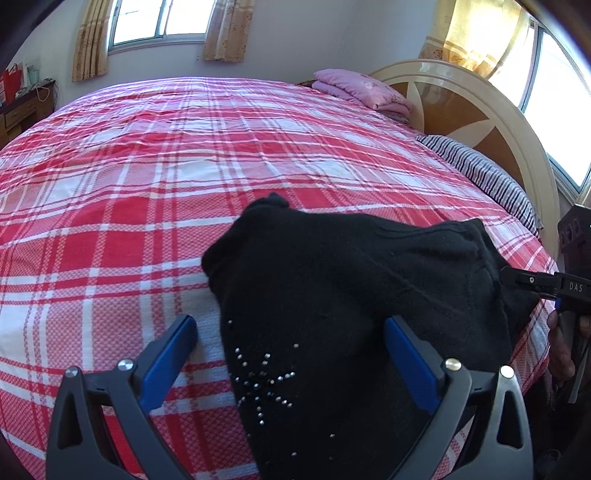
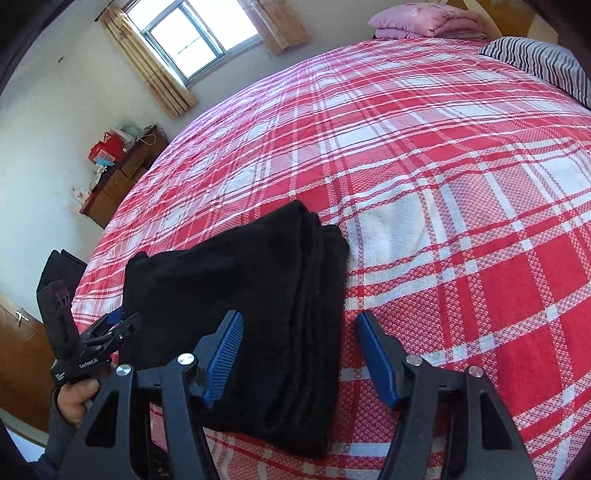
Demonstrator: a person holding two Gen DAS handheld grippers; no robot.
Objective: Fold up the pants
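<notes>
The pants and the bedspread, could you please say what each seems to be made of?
Pants: black, matte, fuzzy, probably fleece or knit; shiny studs, possibly metal or rhinestone. Bedspread: red-and-white plaid, apparently woven cotton, with a visible grid weave.

The right claw [image 2: 299,339] hangs with its blue-padded jaws spread wide over the near edge of the folded black knit pants [image 2: 240,317], which lie stacked in layers on the red-and-white plaid bed cover [image 2: 461,177]. The left claw [image 2: 123,326] sits at the pants' left edge. A striped pillow [image 2: 543,62] and folded pink quilt [image 2: 424,20] lie far back.
</notes>
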